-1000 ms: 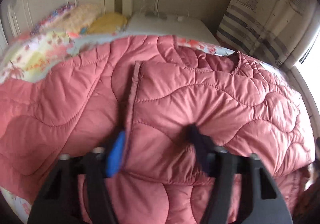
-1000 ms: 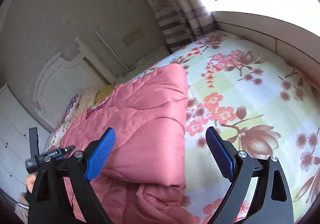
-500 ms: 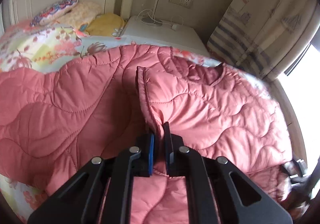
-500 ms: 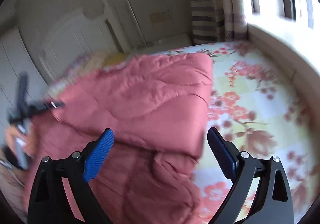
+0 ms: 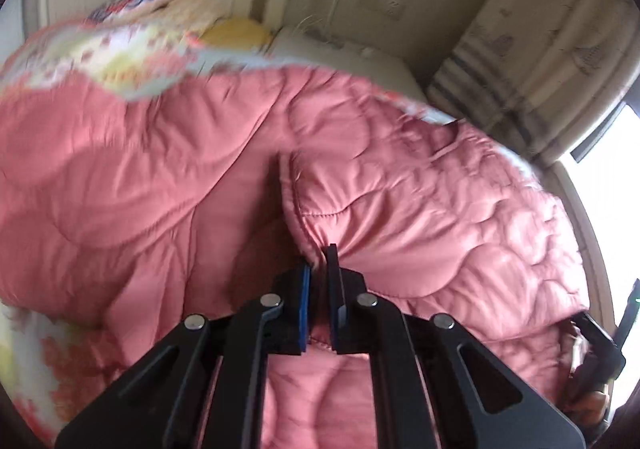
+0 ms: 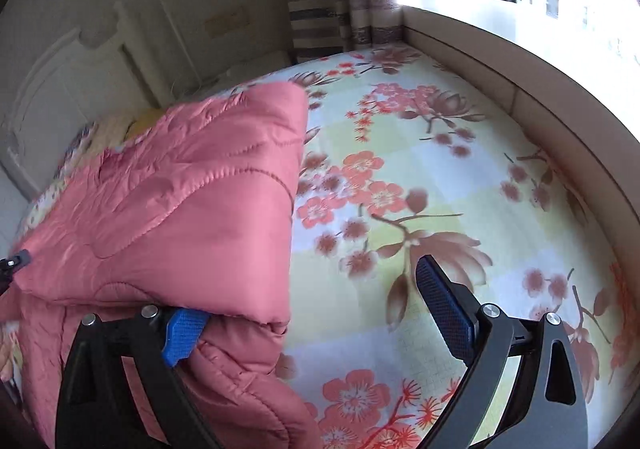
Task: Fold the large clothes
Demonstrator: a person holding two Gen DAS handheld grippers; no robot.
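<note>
Left gripper (image 5: 318,281): pads pinched on the hem edge of the pink quilted coat (image 5: 400,217), presumably to carry that layer across for a fold. Right gripper (image 6: 312,313): fingers spread wide, holding nothing, its left pad against the coat's folded corner. Coat lies across the floral bedsheet (image 6: 460,177); headboard (image 6: 72,89) beyond.

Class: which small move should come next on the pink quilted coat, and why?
Probably close the right hand-held gripper on the near corner of the pink quilted coat. Its fingers are wide open with one blue pad under the folded flap, while the left hand-held gripper is already shut on the flap's edge, so only one side is held.
</note>
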